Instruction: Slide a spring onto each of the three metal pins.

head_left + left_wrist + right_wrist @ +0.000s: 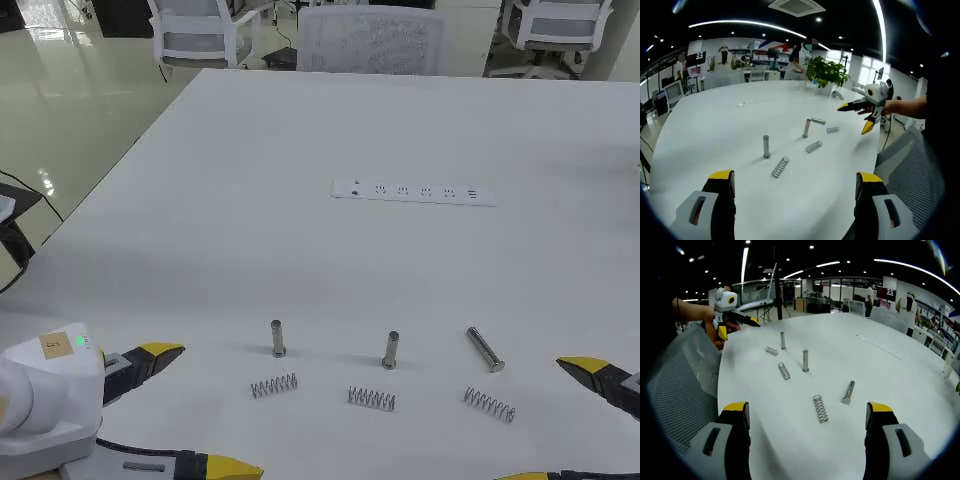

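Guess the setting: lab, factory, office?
Most likely an open-plan office: a big white meeting table with a power strip on it, mesh office chairs at its far edge, and a potted plant.

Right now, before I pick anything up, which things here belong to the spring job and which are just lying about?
Job: left pin and middle pin, upright; right pin, lying down; left spring, middle spring, right spring, loose on the table; left gripper and right gripper, both open.
Lying about: power strip, farther back; chair beyond the table.
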